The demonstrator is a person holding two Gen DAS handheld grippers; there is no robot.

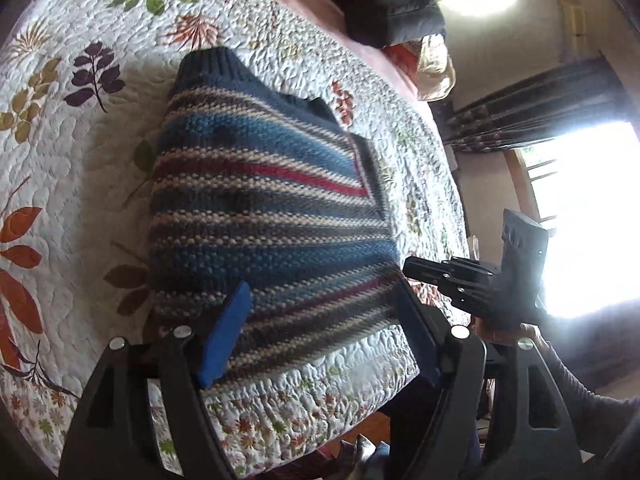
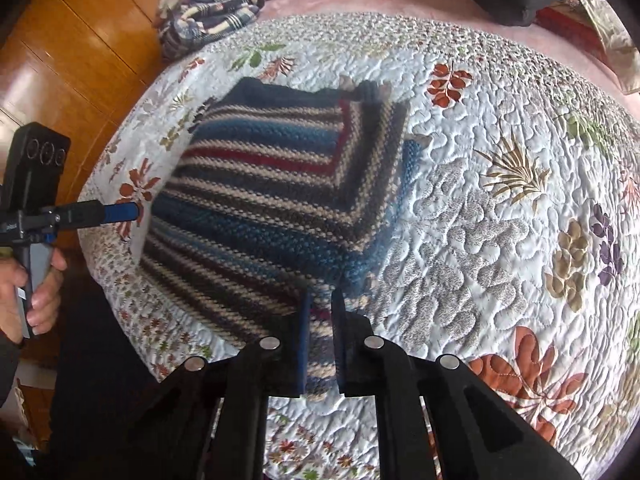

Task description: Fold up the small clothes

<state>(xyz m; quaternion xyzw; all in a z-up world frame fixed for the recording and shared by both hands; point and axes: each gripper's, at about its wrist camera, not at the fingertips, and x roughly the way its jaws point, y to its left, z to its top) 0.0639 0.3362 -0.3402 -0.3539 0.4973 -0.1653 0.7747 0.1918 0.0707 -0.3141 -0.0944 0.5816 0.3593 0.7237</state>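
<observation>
A striped knitted sweater (image 1: 272, 208) in blue, cream, grey and red lies folded on a leaf-print quilt (image 1: 80, 160). My left gripper (image 1: 320, 284) stands wide open at its near hem, one finger on each side of the knit. In the right wrist view the sweater (image 2: 260, 200) is blurred. My right gripper (image 2: 322, 296) has its fingers almost together with the sweater's near edge showing in the narrow gap. That right gripper (image 1: 412, 270) touches the sweater's right edge in the left wrist view. The left gripper (image 2: 124, 212) reaches in from the left.
A hand (image 2: 36, 292) holds the left gripper's handle. Folded clothes (image 2: 212, 4) are piled at the quilt's far left corner, above a wooden floor (image 2: 80, 40). A dark jacket (image 1: 400, 4) lies at the far end. The quilt's (image 2: 480, 240) right half is bare.
</observation>
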